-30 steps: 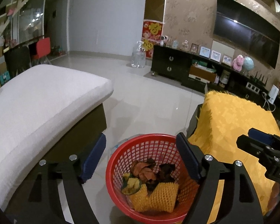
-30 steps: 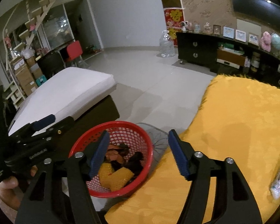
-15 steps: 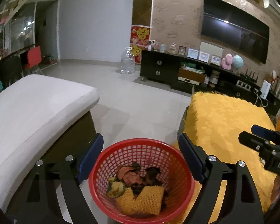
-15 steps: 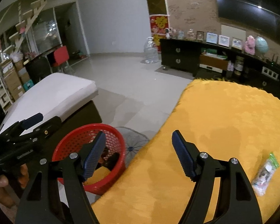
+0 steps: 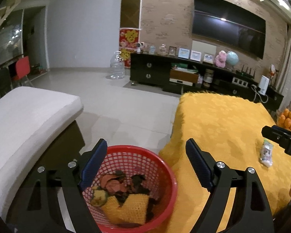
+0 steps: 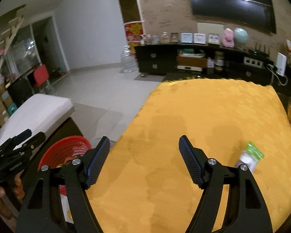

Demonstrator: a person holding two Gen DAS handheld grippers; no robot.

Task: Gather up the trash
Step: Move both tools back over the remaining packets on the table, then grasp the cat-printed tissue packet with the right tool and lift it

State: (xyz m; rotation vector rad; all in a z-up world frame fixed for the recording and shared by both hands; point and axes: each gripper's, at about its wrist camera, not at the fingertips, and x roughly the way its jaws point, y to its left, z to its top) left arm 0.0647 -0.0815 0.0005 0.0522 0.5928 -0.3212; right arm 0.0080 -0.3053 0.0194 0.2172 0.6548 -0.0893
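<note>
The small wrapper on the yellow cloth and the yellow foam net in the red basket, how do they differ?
The wrapper is white and clear with a green end; the foam net is yellow mesh. The wrapper lies alone on the yellow cloth, not yet collected; the foam net sits in the red basket among brown peels. The net looks larger. Neither gripper touches either one.

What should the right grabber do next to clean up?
Probably swing a little right and reach for the small wrapper lying on the yellow cloth. The right gripper is open and empty, the wrapper sits just off to its right, and the red basket already holds other trash.
</note>
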